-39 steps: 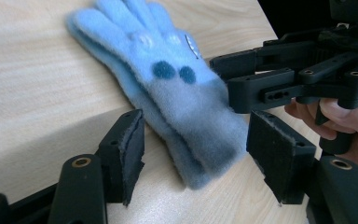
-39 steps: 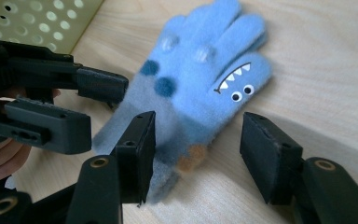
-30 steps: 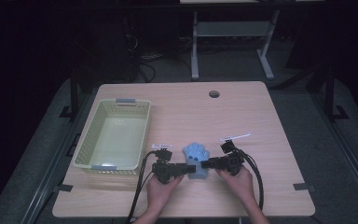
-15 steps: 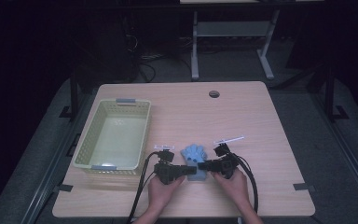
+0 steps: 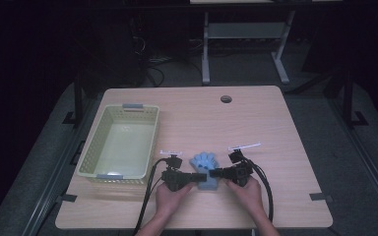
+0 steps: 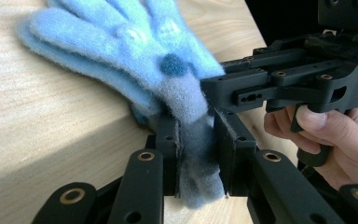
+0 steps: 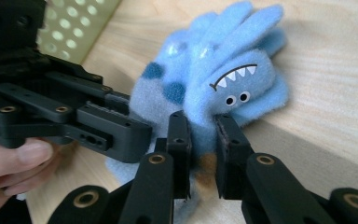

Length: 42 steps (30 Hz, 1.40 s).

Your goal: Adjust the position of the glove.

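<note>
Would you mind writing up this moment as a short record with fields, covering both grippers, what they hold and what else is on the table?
held item: blue glove, fleecy, with a toothy monster face
left gripper: jaws just closed, shut on the glove's cuff end
right gripper: jaws just closed, shut on the glove from the opposite side
glove position: on the table, near its front edge
basket: pale green, to the left of the glove, nothing seen inside

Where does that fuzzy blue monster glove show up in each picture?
High view: fuzzy blue monster glove bottom centre, between both hand-held grippers.
Left gripper view: glove upper left, cuff in the jaws.
Right gripper view: glove centre.
Shared landmark: light wooden table.
</note>
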Each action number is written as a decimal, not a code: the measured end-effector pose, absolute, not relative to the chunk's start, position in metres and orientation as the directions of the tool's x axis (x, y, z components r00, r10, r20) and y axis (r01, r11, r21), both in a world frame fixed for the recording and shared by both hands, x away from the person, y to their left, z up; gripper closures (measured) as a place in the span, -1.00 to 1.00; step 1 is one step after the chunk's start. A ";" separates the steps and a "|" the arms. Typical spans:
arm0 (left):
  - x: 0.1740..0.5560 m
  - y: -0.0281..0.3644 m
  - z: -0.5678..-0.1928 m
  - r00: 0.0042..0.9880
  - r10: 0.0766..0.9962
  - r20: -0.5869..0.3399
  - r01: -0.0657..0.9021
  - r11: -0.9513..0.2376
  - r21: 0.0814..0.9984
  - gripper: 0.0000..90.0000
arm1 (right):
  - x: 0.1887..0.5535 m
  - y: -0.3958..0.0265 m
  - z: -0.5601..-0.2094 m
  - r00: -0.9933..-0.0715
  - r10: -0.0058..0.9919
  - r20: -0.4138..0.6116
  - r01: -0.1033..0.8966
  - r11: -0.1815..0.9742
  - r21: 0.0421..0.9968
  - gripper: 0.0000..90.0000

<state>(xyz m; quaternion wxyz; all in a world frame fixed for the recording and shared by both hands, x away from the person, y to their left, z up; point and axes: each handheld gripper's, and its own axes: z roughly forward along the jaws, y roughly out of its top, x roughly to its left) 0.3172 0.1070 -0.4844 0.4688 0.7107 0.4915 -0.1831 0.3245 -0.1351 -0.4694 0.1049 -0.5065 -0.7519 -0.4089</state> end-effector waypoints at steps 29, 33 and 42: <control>0.326 0.108 -0.443 0.540 0.451 -0.710 0.824 -0.111 0.556 0.62 | 0.316 -0.146 -0.430 -0.493 0.644 0.585 0.808 0.090 0.582 0.76; 0.326 0.112 -0.439 0.541 0.452 -0.709 0.822 -0.107 0.559 0.62 | 0.316 -0.142 -0.423 -0.509 0.647 0.568 0.798 0.108 0.593 0.76; 0.326 0.122 -0.428 0.552 0.451 -0.702 0.814 -0.109 0.570 0.62 | 0.319 -0.134 -0.412 -0.535 0.640 0.552 0.784 0.131 0.607 0.76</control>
